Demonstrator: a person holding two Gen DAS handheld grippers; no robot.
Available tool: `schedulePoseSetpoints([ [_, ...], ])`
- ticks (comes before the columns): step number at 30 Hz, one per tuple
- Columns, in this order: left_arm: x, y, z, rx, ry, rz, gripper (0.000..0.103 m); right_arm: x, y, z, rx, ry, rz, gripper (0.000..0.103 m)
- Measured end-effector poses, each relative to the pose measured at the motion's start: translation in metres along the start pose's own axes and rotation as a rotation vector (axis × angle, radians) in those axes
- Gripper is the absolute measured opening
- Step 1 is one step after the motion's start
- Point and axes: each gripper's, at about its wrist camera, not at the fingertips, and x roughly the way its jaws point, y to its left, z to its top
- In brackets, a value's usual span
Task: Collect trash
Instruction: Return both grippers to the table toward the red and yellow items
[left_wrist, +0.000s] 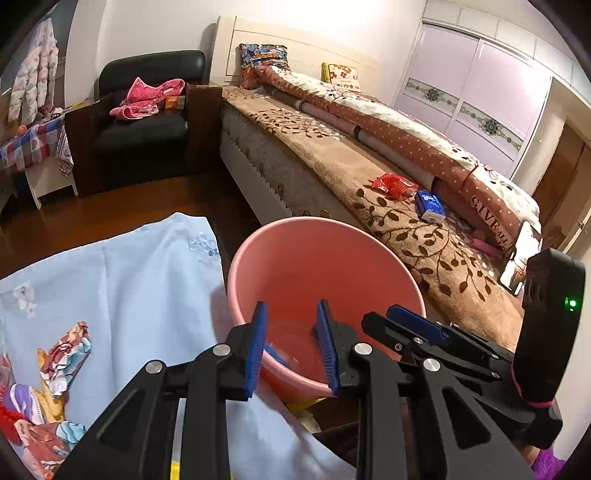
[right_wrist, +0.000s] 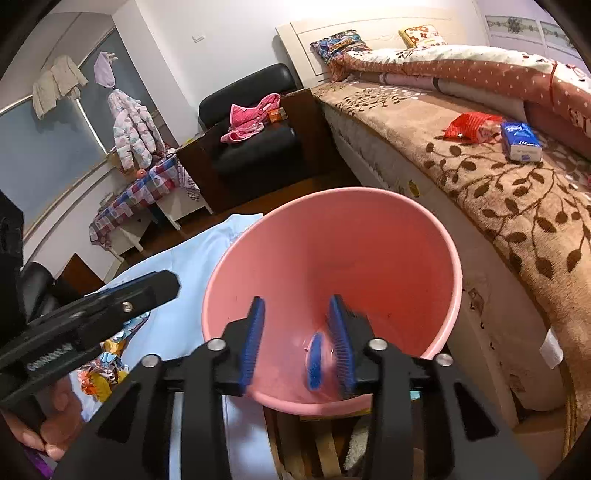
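Both our left tongs and right tongs hang parted, empty, over the pink bin; red wrapper and blue packet remain on the bed.

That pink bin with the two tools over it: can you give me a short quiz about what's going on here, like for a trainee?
1. True or false: the left tool is clamped on a wrapper.
2. What lies beside the red packet on the bed? A) a blue tissue pack B) a phone C) a shoe
3. Fill in: both tools hang over the mouth of the pink ____.

Key:
1. False. Its jaws stand apart with nothing between them; so do those of the right tool.
2. A, the blue tissue pack.
3. Bin. Wrappers lie on the light blue cloth to its left.
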Motion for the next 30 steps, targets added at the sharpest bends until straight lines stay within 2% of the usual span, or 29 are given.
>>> schedulePoseSetpoints([
  [3, -0.013, 0.005, -0.002, 0.002, -0.015, -0.001, 0.027, -0.006, 0.005, -0.001, 0.002, -0.004, -0.001, 0.039],
  [7, -0.032, 0.016, -0.006, -0.024, -0.034, 0.002, 0.027, -0.020, 0.034, -0.006, -0.044, -0.026, 0.001, 0.039],
  [18, -0.104, 0.077, -0.047, -0.050, -0.095, 0.109, 0.027, -0.038, 0.118, -0.047, -0.132, -0.010, 0.154, 0.038],
  [23, -0.140, 0.112, -0.065, -0.080, -0.116, 0.144, 0.041, -0.046, 0.147, -0.064, -0.179, -0.010, 0.211, 0.038],
  [30, -0.183, 0.159, -0.097, -0.106, -0.152, 0.229, 0.043, -0.045, 0.181, -0.094, -0.258, 0.096, 0.314, 0.038],
])
